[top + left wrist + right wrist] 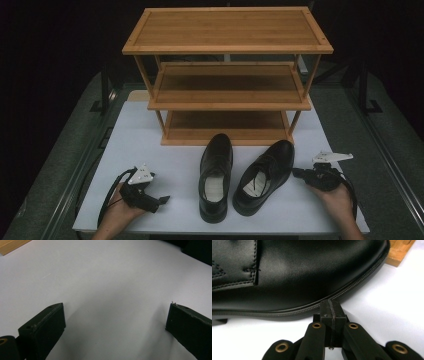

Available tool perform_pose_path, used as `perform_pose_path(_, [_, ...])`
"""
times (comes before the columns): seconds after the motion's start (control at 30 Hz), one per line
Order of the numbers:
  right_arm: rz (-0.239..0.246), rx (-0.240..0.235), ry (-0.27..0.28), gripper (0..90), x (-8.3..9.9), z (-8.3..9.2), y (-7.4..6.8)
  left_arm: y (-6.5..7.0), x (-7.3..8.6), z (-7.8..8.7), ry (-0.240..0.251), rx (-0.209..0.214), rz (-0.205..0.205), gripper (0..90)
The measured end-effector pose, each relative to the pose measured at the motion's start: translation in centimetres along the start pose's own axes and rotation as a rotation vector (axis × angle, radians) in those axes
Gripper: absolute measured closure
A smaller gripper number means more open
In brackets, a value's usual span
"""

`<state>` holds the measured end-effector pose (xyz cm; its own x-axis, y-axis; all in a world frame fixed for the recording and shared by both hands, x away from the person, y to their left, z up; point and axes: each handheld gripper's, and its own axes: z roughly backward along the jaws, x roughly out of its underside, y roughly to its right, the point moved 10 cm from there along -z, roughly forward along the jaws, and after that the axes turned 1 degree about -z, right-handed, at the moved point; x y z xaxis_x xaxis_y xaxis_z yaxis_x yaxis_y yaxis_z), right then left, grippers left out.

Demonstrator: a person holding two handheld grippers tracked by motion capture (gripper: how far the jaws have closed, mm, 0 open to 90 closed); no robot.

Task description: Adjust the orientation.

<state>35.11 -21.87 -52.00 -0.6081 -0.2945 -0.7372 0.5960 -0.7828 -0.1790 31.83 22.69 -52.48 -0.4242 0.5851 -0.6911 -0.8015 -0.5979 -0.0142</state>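
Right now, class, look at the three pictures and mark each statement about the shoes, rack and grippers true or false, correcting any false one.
1. Two black shoes stand on the white table. True.
2. One shoe sits on the wooden rack. False: the visible shelves are bare.
3. The left gripper has its jaws spread. True.
4. The right gripper has its jaws clamped on a shoe. False: they are shut, empty, beside the right shoe.
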Motion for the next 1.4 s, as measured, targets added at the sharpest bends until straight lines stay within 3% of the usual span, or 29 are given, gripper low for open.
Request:
perform_pose_path(0.63, [0.02,-0.016,-0.032,90.0,-2.8,-3.0,-0.2,0.0,0.0,0.0,0.001,0.0,0.001,1.6])
perform_pose_path(1.07, [0.049,-0.048,-0.031,90.0,-4.2,-4.6,-1.8,0.0,0.0,0.0,0.003,0.001,0.004,1.6])
perform_pose_path(1.23, [0.085,-0.059,-0.037,90.0,-4.8,-5.5,-3.0,0.0,0.0,0.0,0.003,0.001,0.003,1.6])
perform_pose_path(1.4, [0.084,-0.071,-0.034,90.0,-5.0,-5.7,-3.3,0.0,0.0,0.0,0.0,0.0,0.001,1.7])
